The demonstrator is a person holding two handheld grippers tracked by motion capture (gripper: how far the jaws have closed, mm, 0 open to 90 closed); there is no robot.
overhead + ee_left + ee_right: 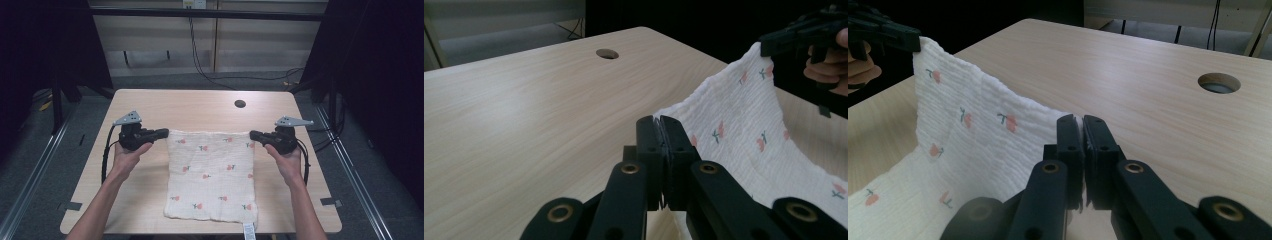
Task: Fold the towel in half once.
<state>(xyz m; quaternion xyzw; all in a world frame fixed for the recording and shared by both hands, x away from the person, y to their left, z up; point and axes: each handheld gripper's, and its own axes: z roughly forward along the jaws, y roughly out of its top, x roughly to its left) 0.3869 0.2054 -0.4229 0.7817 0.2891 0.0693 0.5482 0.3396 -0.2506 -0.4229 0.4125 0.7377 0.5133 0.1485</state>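
Your left tool (159, 133) sits at the far left corner of the muslin cloth (210, 175), jaws clamped on that corner. In the left gripper view the left tool (659, 131) has its jaws pressed together with white cloth edge between them, and the cloth (744, 125) rises from there toward the other tool.

The cloth is white crinkled fabric with small pink flowers on green stems. It lies mid-desk, near edge flat by the front edge of the desk (150, 205), far edge lifted between the two tools. A white label tag (248, 231) hangs off the near right corner, over the desk edge. It carries print, too small to read. No other writing legible.

The cable hole (240, 103) is in the desk behind the cloth, right of centre.

Your right tool (256, 135) is at the far right corner, jaws closed on it. In the right gripper view the right tool (1082, 131) shows jaws together with cloth edge pinched in.

The high view shows the flat near half of the cloth and the tag; the gripper views don't. The gripper views show the lifted far edge sagging between the corners, which the high view flattens out.
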